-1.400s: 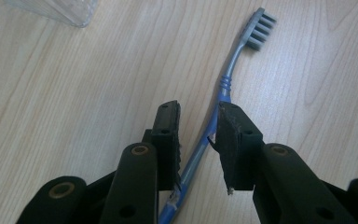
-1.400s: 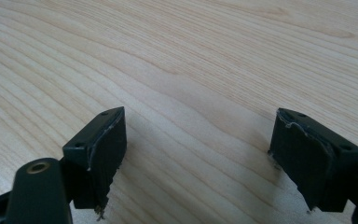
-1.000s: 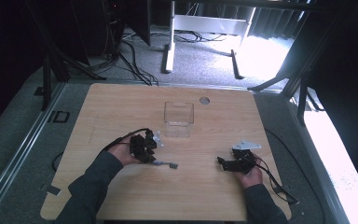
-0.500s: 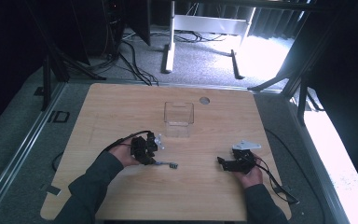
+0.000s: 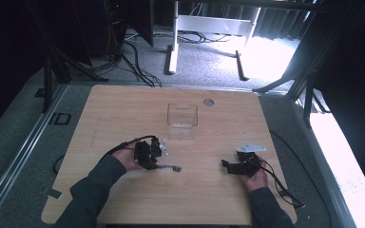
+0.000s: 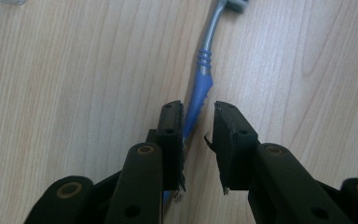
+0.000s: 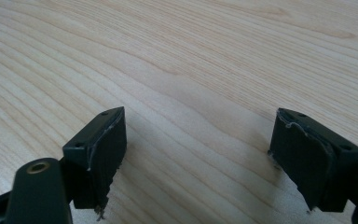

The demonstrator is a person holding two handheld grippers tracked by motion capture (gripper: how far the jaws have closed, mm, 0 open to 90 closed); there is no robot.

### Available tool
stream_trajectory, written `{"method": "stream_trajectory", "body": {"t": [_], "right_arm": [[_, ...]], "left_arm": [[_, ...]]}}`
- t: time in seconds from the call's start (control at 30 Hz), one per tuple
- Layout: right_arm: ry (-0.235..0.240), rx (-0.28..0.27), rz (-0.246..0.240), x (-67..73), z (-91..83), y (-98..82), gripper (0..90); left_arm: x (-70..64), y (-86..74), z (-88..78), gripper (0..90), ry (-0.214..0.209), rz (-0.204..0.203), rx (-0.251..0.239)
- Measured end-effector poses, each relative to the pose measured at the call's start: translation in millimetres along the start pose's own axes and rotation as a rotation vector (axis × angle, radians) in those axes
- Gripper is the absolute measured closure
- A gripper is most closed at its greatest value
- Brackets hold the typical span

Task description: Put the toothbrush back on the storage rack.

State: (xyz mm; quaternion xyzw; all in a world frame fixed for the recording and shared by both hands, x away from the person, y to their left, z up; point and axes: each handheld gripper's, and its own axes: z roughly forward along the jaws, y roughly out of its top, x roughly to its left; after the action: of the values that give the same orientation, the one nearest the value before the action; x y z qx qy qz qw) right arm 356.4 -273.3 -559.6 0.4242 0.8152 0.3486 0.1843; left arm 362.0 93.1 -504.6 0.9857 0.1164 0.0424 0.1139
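A toothbrush [image 6: 202, 84] with a blue and grey handle lies flat on the wooden table [image 5: 123, 114]; in the high view the toothbrush [image 5: 171, 167] points right from my left hand. My left gripper [image 6: 199, 109] is low over it. Its jaws straddle the blue handle with a narrow gap: the handle runs along the left pad and stands apart from the right pad. In the high view the left gripper [image 5: 155, 163] is left of centre. My right gripper [image 7: 198, 126] is wide open over bare wood, and in the high view the right gripper [image 5: 225, 164] rests at the front right.
A clear plastic box [image 5: 182, 121] stands upright at the table's middle, beyond the left gripper. A small pale item [image 5: 164, 148] lies beside the left gripper. A round grommet [image 5: 208, 101] sits near the far edge. Cables trail from both grippers.
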Motion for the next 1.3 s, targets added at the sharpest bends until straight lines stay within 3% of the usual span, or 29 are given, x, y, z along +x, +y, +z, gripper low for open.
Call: {"method": "stream_trajectory", "body": {"t": [0.4, 1.1, 1.3], "right_arm": [[0.0, 0.0, 0.0, 0.0, 0.0, 0.0, 18.2], [0.0, 0.0, 0.0, 0.0, 0.0, 0.0, 18.2], [0.0, 0.0, 0.0, 0.0, 0.0, 0.0, 18.1]], "left_arm": [[-1.8, 0.5, 3.1, 71.2, 0.022, 0.05, 0.007], [-10.6, 0.2, 9.1, 72.1, 0.078, 0.231, 0.019], [-10.9, 3.5, 8.6, 72.5, 0.091, 0.261, 0.034]]}}
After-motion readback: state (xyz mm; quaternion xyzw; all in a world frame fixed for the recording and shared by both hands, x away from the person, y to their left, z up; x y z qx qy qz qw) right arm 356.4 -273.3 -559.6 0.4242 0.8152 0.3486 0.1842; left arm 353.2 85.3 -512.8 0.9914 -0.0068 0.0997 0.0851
